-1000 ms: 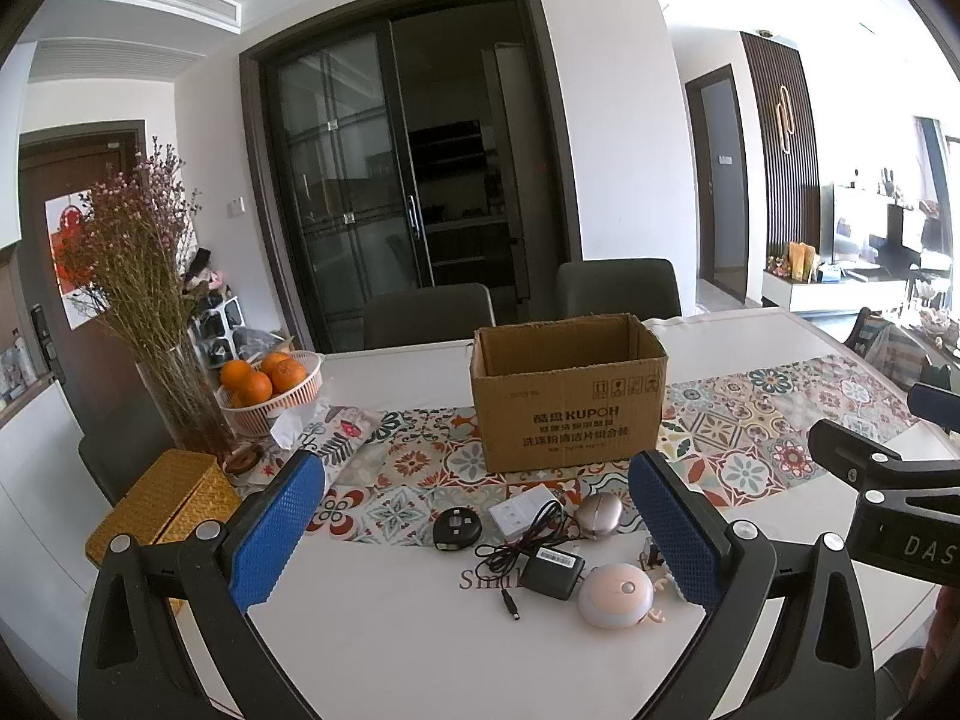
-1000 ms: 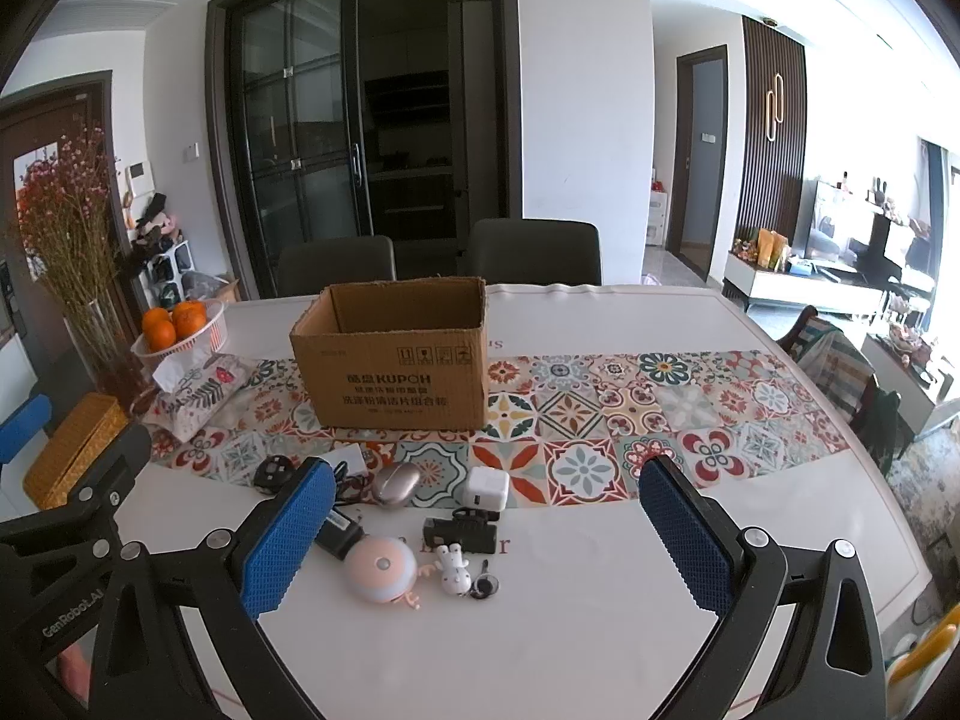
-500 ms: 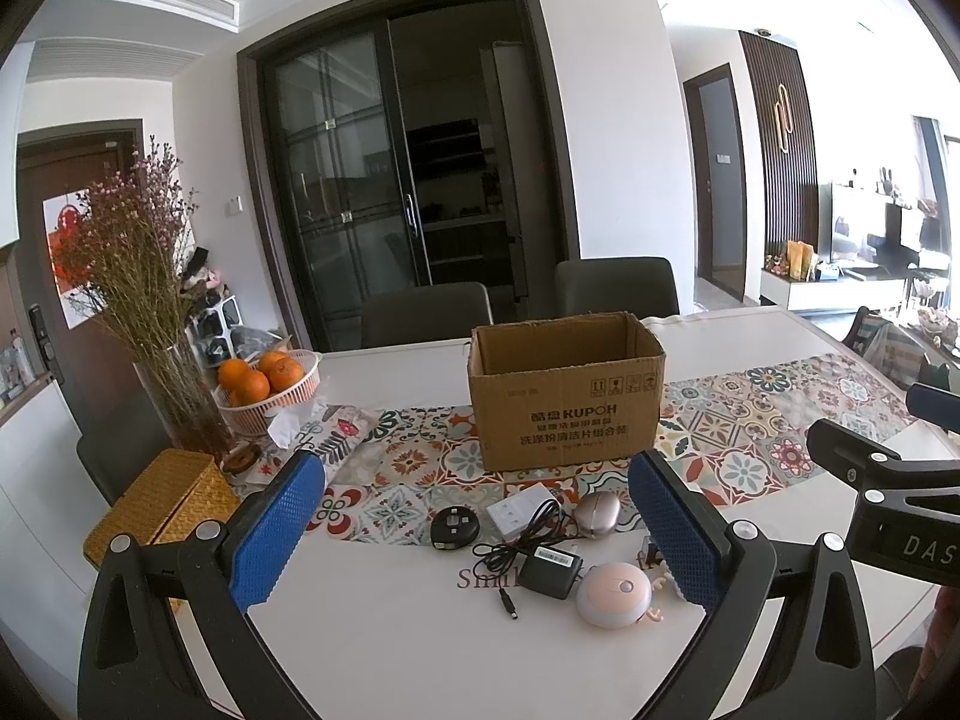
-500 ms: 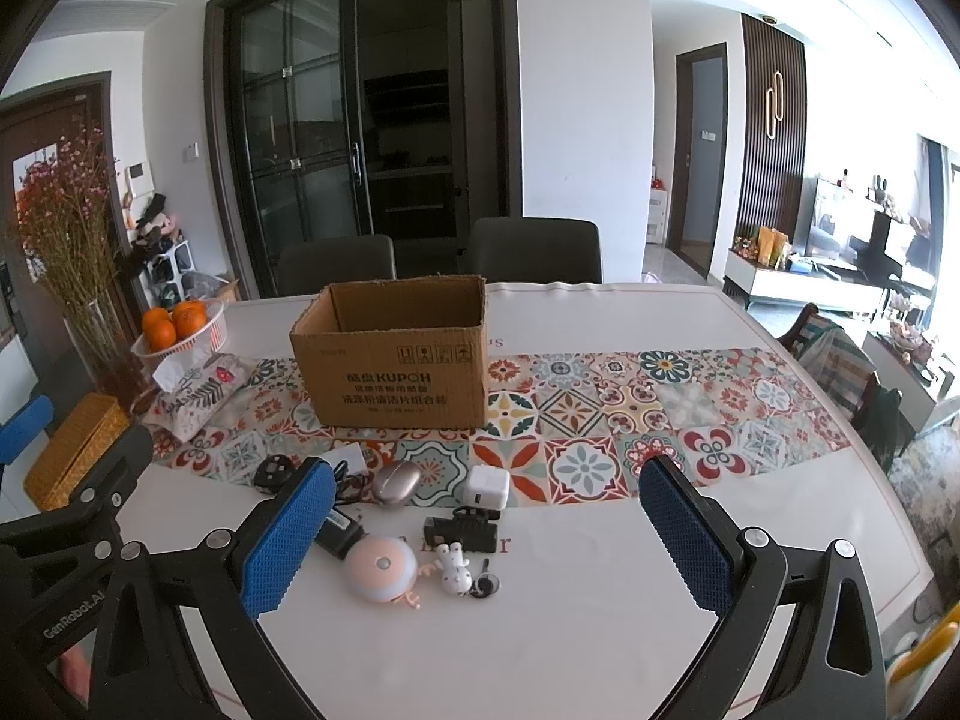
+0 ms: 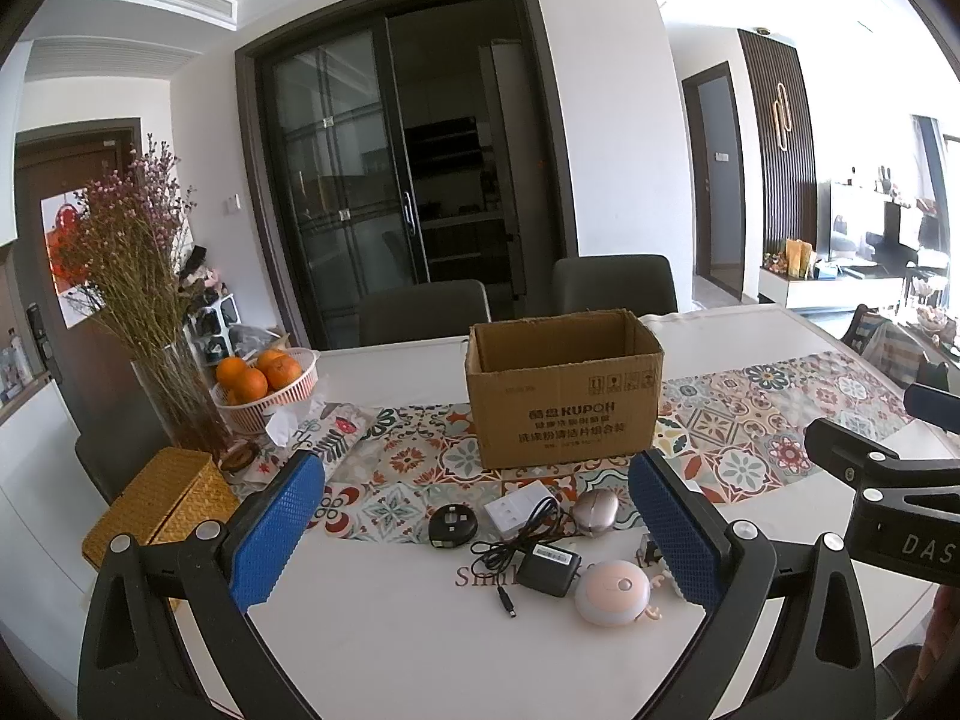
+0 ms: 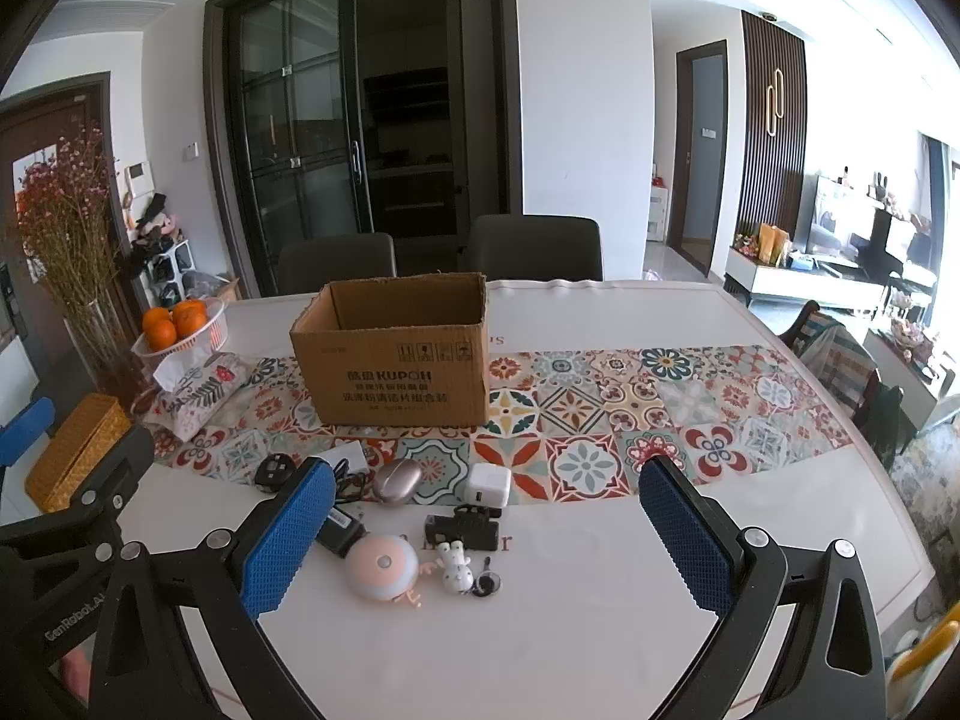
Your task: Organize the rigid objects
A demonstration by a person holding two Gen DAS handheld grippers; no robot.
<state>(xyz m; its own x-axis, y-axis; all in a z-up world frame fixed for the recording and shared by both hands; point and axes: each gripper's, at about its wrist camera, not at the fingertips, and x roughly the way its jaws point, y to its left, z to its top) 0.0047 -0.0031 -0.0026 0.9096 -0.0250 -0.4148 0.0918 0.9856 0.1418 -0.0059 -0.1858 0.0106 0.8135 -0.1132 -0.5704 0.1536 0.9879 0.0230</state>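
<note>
An open cardboard box stands on the patterned runner. In front of it lie small items: a black round gadget, a white flat adapter, a black power adapter with cord, a grey oval case, a pink round gadget, a white charger cube, a black block and a small white figurine. My left gripper is open and empty, held before the items. My right gripper is open and empty.
A basket of oranges, a vase of dried flowers, a tissue pouch and a woven yellow box stand at the left. Two chairs are behind the table. The table's right edge curves nearby.
</note>
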